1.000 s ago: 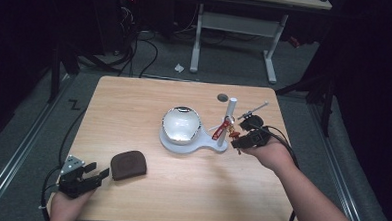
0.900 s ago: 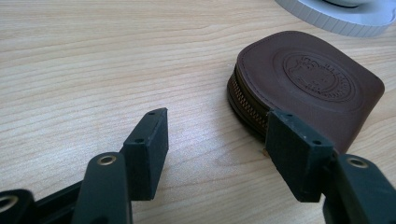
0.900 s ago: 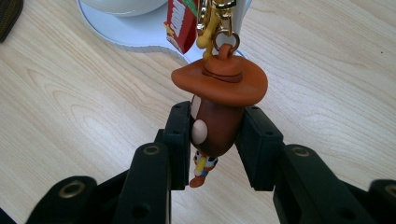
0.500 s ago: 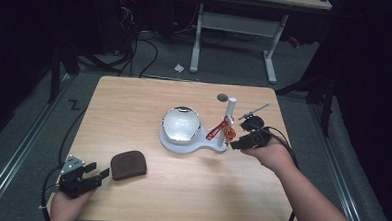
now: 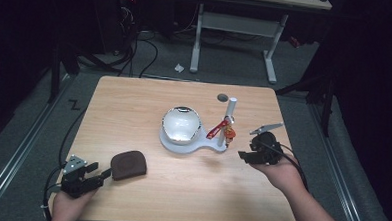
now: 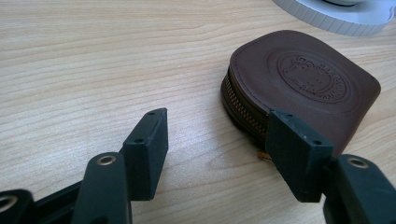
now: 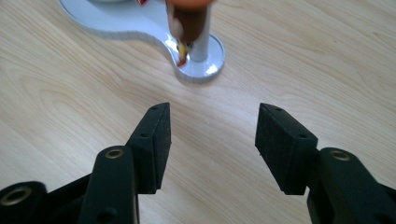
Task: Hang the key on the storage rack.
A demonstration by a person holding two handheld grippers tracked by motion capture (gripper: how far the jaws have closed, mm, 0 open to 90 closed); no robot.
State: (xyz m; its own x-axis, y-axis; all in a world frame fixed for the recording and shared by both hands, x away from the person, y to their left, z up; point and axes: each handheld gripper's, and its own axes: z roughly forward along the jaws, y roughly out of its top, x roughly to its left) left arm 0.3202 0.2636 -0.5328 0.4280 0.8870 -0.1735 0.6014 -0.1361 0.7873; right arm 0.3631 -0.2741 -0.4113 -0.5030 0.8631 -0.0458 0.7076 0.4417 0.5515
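I hold my left tongs (image 5: 102, 175) at the near left corner of the light wooden worktop (image 5: 134, 108). Their two black jaws are spread apart with nothing between them. Just beside them, a little to the right, lies a small brown leather pouch with a zip (image 5: 128, 164). In the left gripper view the pouch (image 6: 303, 84) lies flat with a round stamp on top, and the right jaw sits right next to its zip edge. I cannot tell if it touches.

My right tongs (image 5: 245, 155) are on the right side of the worktop, in my right hand (image 5: 276, 169). Their jaws are spread wide too, and they grip nothing. They point left at a flat white stand (image 5: 190, 140) in the middle of the worktop. A shiny silver ball-shaped thing (image 5: 181, 124) sits on the wide part of the stand. A thin white post (image 5: 229, 114) rises from the narrow right end, with a red thing (image 5: 218, 129) leaning on it. In the right gripper view the round end of the stand (image 7: 198, 65) is near my jaws but not between them.

A small dark round spot (image 5: 222, 97) is on the far side of the worktop.
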